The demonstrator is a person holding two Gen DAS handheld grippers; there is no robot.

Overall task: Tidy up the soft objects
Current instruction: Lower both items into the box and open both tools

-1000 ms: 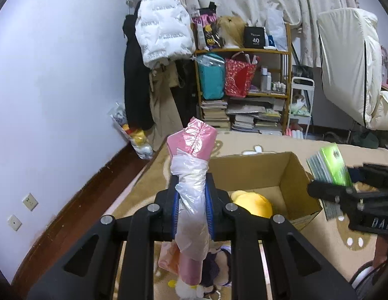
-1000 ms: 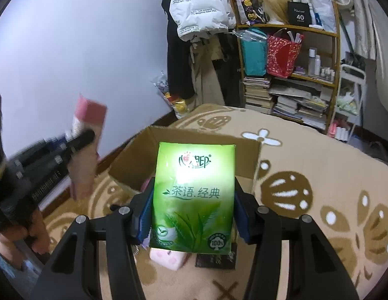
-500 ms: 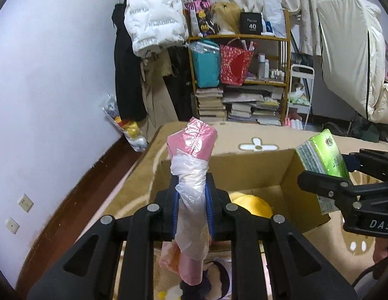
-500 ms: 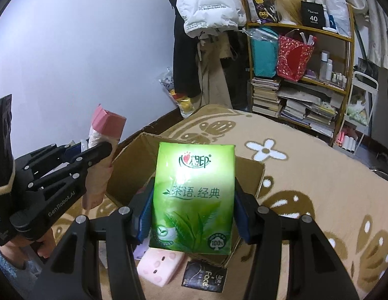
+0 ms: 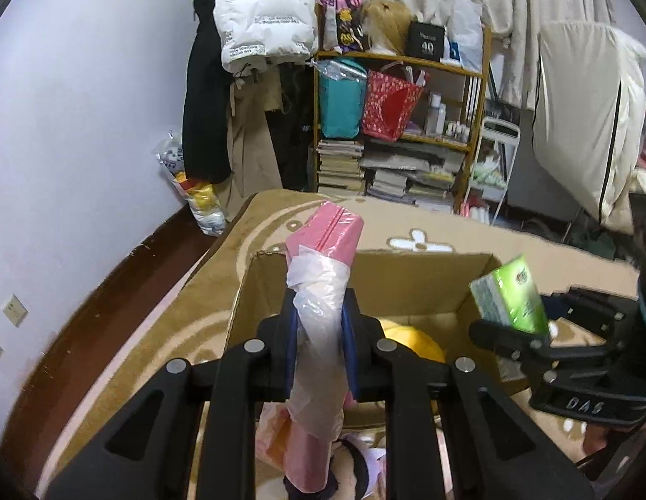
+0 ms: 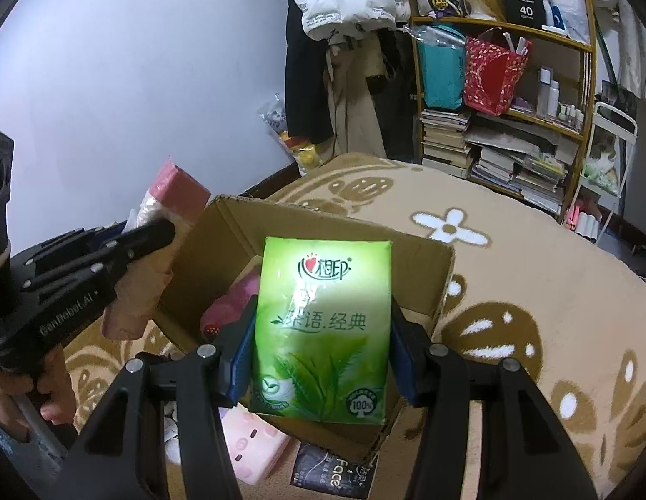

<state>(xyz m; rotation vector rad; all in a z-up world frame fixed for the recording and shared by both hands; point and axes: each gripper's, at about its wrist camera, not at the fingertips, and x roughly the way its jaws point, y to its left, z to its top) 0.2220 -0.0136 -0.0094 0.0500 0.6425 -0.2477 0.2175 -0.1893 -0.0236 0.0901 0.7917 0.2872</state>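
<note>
- My left gripper [image 5: 319, 350] pinches the pink pack [image 5: 323, 246] by loose wrap; it could slip.
- My right gripper [image 6: 323, 358] clamps the green tissue pack [image 6: 323, 333]; the cardboard box [image 6: 444, 275] wall at 12 o'clock may snag it.

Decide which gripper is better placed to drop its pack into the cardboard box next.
Right, probably: its green tissue pack hangs above the open cardboard box, while the left's pink pack sits outside the box's wall.

Left gripper [image 5: 319, 350]: my jaws are clamped tight on a pink pack [image 5: 323, 241], which stands upright; I point downward.
Right gripper [image 6: 323, 350]: my pads press both sides of a green pack [image 6: 323, 325], tilted downward.
Hand [image 6: 52, 396]: wrapped round the left gripper's handle.
</note>
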